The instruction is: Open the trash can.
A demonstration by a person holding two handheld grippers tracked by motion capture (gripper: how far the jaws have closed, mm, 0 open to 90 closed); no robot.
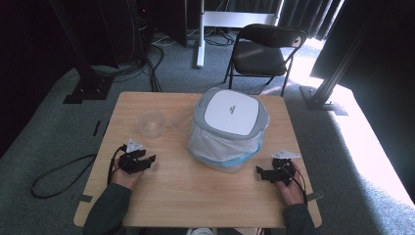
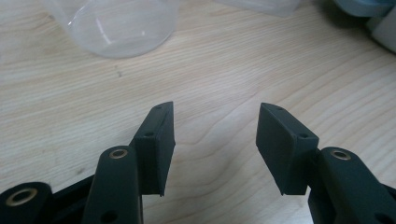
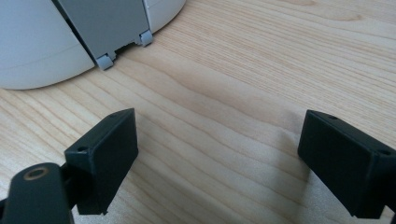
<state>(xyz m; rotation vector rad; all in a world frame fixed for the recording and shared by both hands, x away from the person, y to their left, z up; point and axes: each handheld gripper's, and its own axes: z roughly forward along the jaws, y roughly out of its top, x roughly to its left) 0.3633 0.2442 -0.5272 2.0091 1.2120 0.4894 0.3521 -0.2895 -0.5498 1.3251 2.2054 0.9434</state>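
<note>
A small bin (image 1: 228, 128) with a white and grey lid and a clear bag liner stands in the middle of the wooden table (image 1: 186, 191). A clear plastic bowl (image 1: 150, 123) sits to its left, toward the back. At the front left my left gripper (image 1: 148, 159) rests low over the table, open, with bare wood between its jaws; its own view has the gripper (image 2: 215, 108) facing the bowl (image 2: 121, 28). My right gripper (image 1: 260, 172) lies at the front right, open and empty. In its view the gripper (image 3: 218, 114) points at the bin's white base (image 3: 37, 51).
A clear flat container (image 1: 178, 119) lies between the bowl and the bin. A black folding chair (image 1: 264, 49) stands beyond the table's far edge. Cables run over the carpet at the left (image 1: 58, 176).
</note>
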